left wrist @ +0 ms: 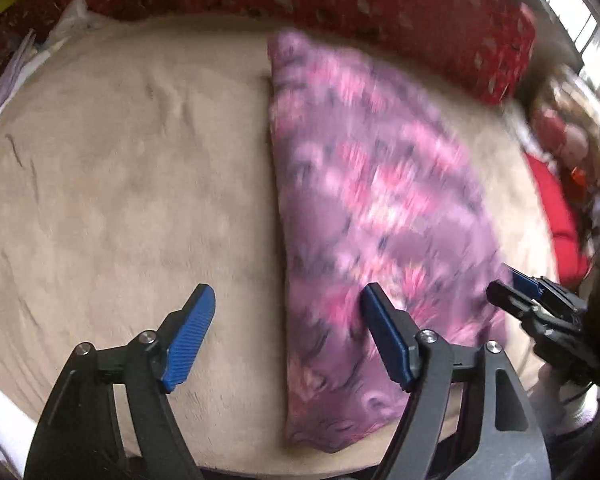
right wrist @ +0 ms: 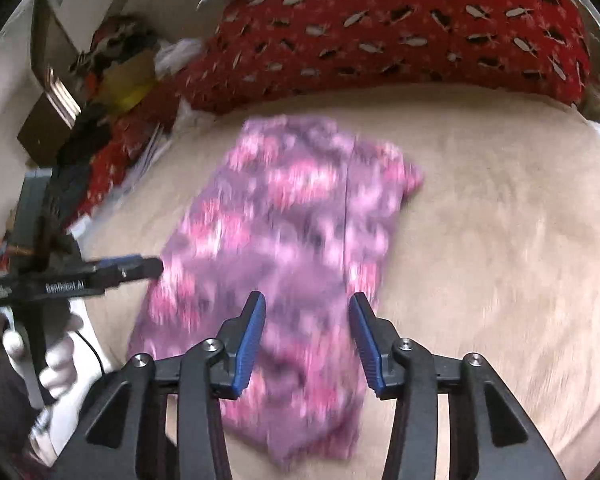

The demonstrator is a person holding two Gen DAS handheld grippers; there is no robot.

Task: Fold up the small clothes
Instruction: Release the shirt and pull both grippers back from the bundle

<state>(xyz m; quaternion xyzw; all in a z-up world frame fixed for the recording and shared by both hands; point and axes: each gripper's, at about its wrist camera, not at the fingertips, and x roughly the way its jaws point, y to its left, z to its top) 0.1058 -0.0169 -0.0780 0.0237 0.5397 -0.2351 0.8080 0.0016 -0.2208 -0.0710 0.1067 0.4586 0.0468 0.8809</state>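
Purple-and-pink patterned soft fabric garment (left wrist: 364, 208) was laid flat on the beige plush bed cover (left wrist: 120, 184), near the cover's near edge and somewhat toward its middle. It appeared already doubled over: a straight, clean fold line was seen along one long side, and a seam or layered edge was visible in the right wrist view (right wrist: 284, 240). Both pictures were blurred by motion, so finer detail of hems could not be read.

The left gripper (left wrist: 287, 306) was held over the folded edge with its blue-padded fingers spread wide and nothing between them, one finger above the bare cover and the other above the cloth. The right gripper (right wrist: 307, 312) was poised above the garment's near end, its jaws parted and empty as well. This stance was judged to suit either a release after a fold or an approach for the next one.

A red pillow with a pale leaf print (right wrist: 400, 32) was set along the far edge of the bed cover, well apart from the garment, and clutter was seen beyond the far left corner.
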